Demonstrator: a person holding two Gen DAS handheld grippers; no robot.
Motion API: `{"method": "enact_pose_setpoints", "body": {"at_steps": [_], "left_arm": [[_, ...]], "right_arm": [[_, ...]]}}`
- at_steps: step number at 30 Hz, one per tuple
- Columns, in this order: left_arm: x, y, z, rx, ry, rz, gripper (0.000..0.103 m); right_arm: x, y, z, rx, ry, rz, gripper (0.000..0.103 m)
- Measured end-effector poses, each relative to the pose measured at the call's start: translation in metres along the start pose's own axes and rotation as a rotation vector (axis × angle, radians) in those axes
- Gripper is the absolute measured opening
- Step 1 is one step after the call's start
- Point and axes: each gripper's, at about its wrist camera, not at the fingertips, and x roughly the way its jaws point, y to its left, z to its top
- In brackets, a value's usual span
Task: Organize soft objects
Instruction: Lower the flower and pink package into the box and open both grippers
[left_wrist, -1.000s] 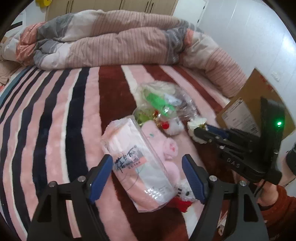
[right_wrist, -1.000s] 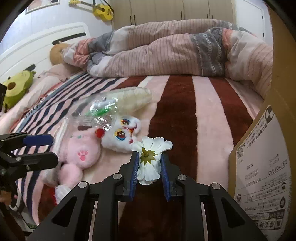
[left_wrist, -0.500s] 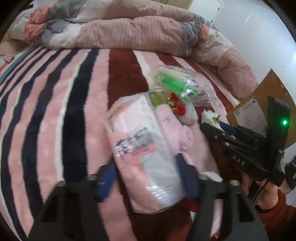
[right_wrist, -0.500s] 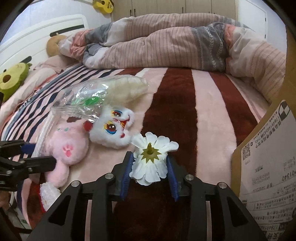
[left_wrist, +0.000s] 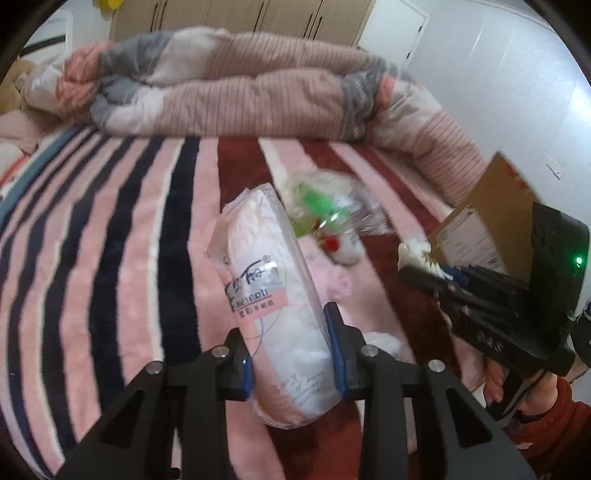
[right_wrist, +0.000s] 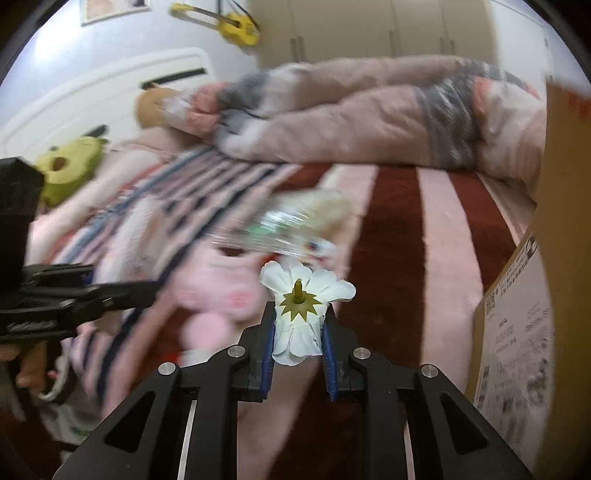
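Two grips: both claws hold something now.
Left gripper (left_wrist: 293, 352): its jaws have just been closing; a second ago they stood wide either side of the tissue pack (left_wrist: 275, 314), now the blue pads press its lower end.
Pack position: tipped up off the blanket (left_wrist: 122, 266), its far end pointing at the quilt (left_wrist: 236, 92).
Right gripper (right_wrist: 299, 345): clamped on the white flower (right_wrist: 301, 312), as it was a second ago.
Meaning: picking is done for both; judged next step is carrying them to the box (right_wrist: 517, 350) at the right.
Left behind: pink plush (left_wrist: 332, 280), white plush (left_wrist: 347, 249) and clear bag (left_wrist: 325, 206) lie together on the blanket.
Hidden: the box's inside is out of view.
Blur: the right view smears the plush toys; the bag's contents are unclear beyond something green.
Cut off: only a hand (left_wrist: 495, 387) and a red sleeve (left_wrist: 554, 417) of the person show.
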Motion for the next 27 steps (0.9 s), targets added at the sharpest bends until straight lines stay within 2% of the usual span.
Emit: {"method": "enact_pose_setpoints", "body": {"at_steps": [7, 11, 15, 22, 27], "left_arm": [[-0.053, -0.033, 0.011, 0.06, -0.081, -0.013, 0.029], [-0.076, -0.063, 0.018, 0.113, -0.121, -0.04, 0.029], [-0.089, -0.105, 0.031, 0.191, -0.151, -0.081, 0.029], [-0.075, -0.189, 0.058, 0.316, -0.138, -0.191, 0.029], [-0.044, -0.244, 0.078, 0.397, -0.076, -0.255, 0.03]], "right_arm": [[-0.078, 0.02, 0.017, -0.043, -0.109, 0.082, 0.017], [-0.122, 0.017, 0.024, -0.078, -0.169, 0.071, 0.017], [-0.157, -0.005, 0.026, -0.078, -0.193, 0.032, 0.017], [-0.189, -0.068, 0.015, -0.031, -0.178, -0.098, 0.018], [-0.187, -0.115, -0.001, 0.003, -0.121, -0.165, 0.019]]}}
